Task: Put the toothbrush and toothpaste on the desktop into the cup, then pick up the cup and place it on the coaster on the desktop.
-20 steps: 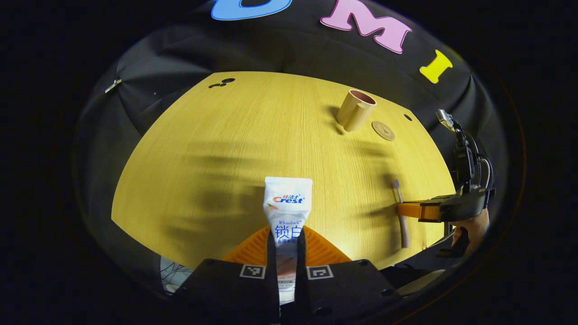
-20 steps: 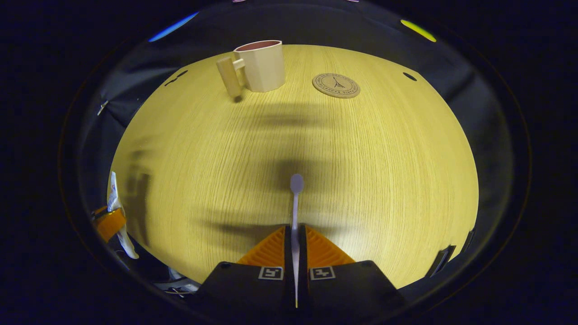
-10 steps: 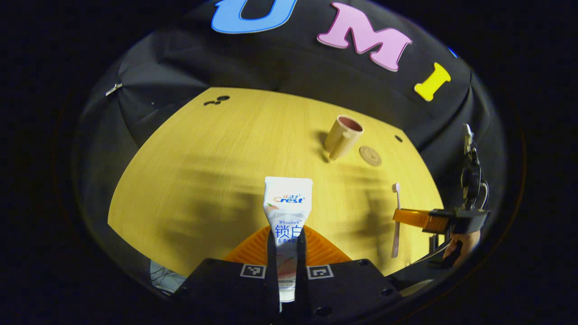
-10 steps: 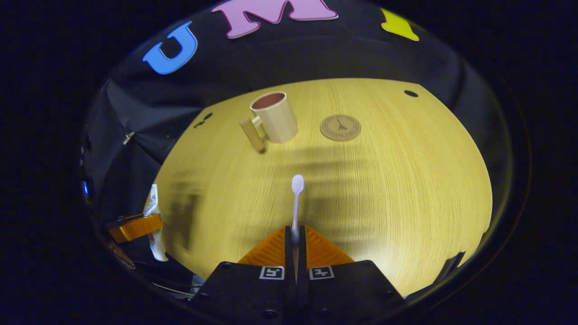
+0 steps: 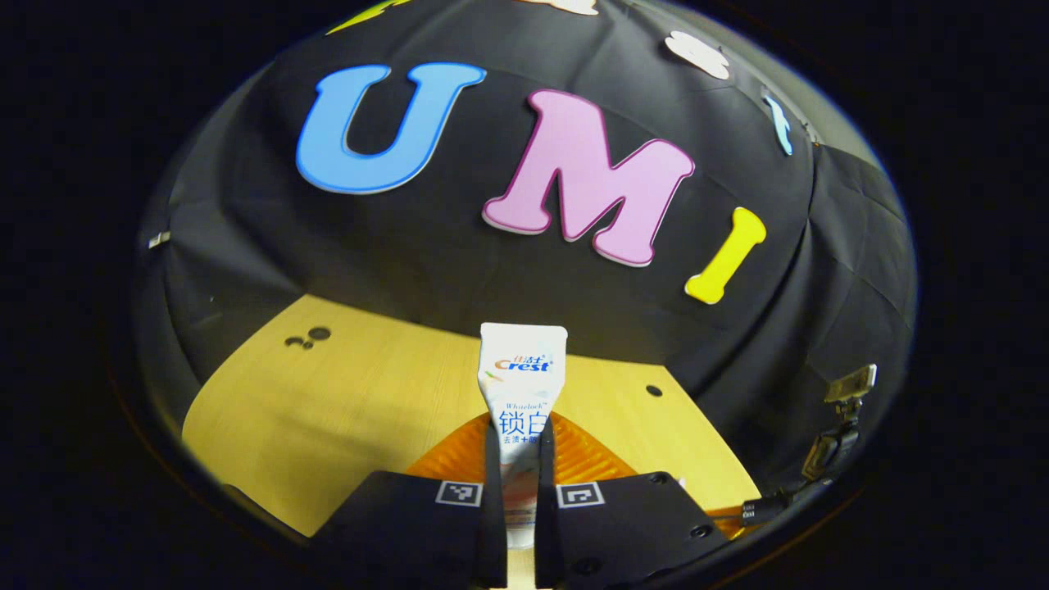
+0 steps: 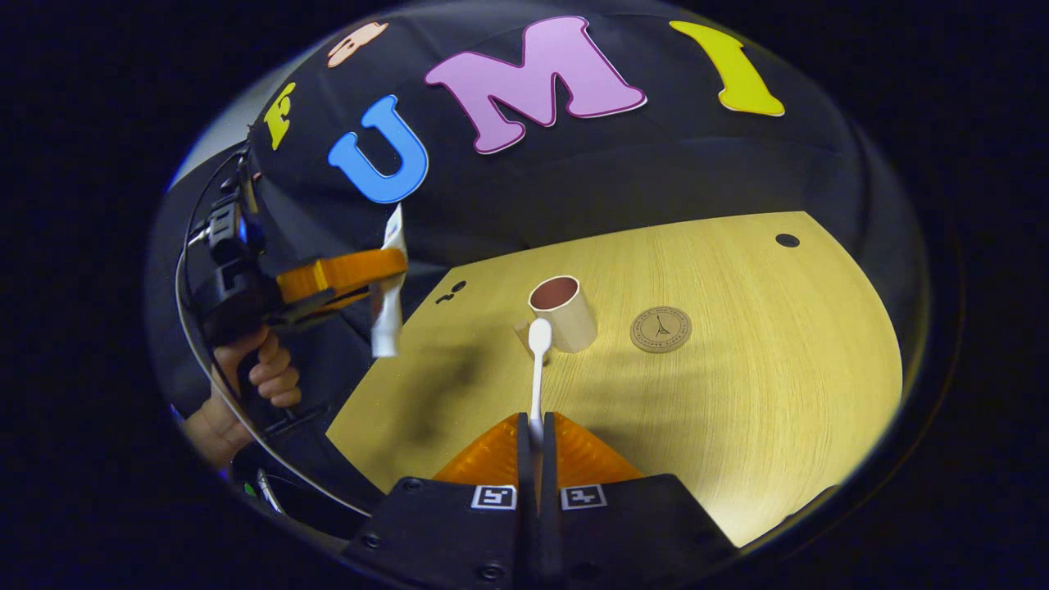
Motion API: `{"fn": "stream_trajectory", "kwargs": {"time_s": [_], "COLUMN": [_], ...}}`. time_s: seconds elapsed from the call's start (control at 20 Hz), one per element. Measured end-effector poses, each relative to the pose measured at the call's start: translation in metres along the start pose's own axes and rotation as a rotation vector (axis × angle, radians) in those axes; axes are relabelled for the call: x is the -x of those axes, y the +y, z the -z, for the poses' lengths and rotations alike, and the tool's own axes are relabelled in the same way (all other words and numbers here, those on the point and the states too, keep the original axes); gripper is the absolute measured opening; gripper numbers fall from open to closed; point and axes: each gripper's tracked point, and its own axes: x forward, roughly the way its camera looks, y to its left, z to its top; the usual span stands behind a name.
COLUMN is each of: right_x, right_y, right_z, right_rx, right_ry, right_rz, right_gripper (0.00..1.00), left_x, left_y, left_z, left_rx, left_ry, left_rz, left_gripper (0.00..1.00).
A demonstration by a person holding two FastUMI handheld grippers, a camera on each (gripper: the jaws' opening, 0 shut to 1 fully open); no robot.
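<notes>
Wooden desktop (image 6: pixel 737 410) below, left gripper (image 6: pixel 385 274) raised clamping toothpaste (image 5: pixel 521 385), right gripper (image 6: pixel 537 430) level pinching toothbrush (image 6: pixel 538 369)

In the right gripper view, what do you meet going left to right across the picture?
Hand → left gripper holding the toothpaste → cup → coaster → small hole in the desk.

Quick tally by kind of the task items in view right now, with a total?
Toothpaste tubes: 1, the toothpaste clamped in the left gripper.
Toothbrushes: 1, the toothbrush clamped in the right gripper.
Cups: 1, the cup standing on the desk.
Coasters: 1, the coaster beside it.
Total: 4.
</notes>
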Motion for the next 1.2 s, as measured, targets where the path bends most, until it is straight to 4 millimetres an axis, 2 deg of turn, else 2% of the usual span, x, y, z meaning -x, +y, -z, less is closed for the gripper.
{"fn": "stream_trajectory", "kwargs": {"time_s": [0.15, 0.3, 0.45, 0.65, 0.8, 0.9, 1.15, 1.2], "right_x": [0.009, 0.015, 0.019, 0.021, 0.029, 0.030, 0.026, 0.025], "right_y": [-0.007, -0.020, -0.037, -0.064, -0.076, -0.084, -0.096, -0.097], "right_z": [-0.006, -0.008, -0.010, -0.011, -0.009, -0.008, -0.013, -0.013], "right_rx": [-0.008, -0.022, -0.020, -0.034, -0.048, -0.060, -0.083, -0.085], "right_ry": [0.000, 0.008, 0.012, 0.003, 0.007, 0.010, 0.004, 0.004], "right_rz": [-0.034, -0.047, -0.040, -0.010, 0.015, 0.028, 0.043, 0.044], "right_gripper": [0.05, 0.05, 0.05, 0.05, 0.05, 0.05, 0.05, 0.05], "left_x": [-0.044, -0.088, -0.127, -0.168, -0.185, -0.192, -0.195, -0.195], "left_y": [-0.024, -0.039, -0.040, -0.022, -0.011, -0.010, -0.011, -0.009], "left_z": [-0.020, -0.024, -0.016, 0.009, 0.034, 0.047, 0.073, 0.078], "left_rx": [-0.037, -0.037, -0.007, 0.007, 0.001, -0.003, -0.037, -0.058], "left_ry": [-0.070, -0.112, -0.118, -0.090, -0.052, -0.031, 0.027, 0.038], "left_rz": [0.040, 0.078, 0.094, 0.057, 0.020, 0.015, 0.003, -0.009], "left_gripper": [0.18, 0.18, 0.18, 0.18, 0.18, 0.18, 0.19, 0.17]}}
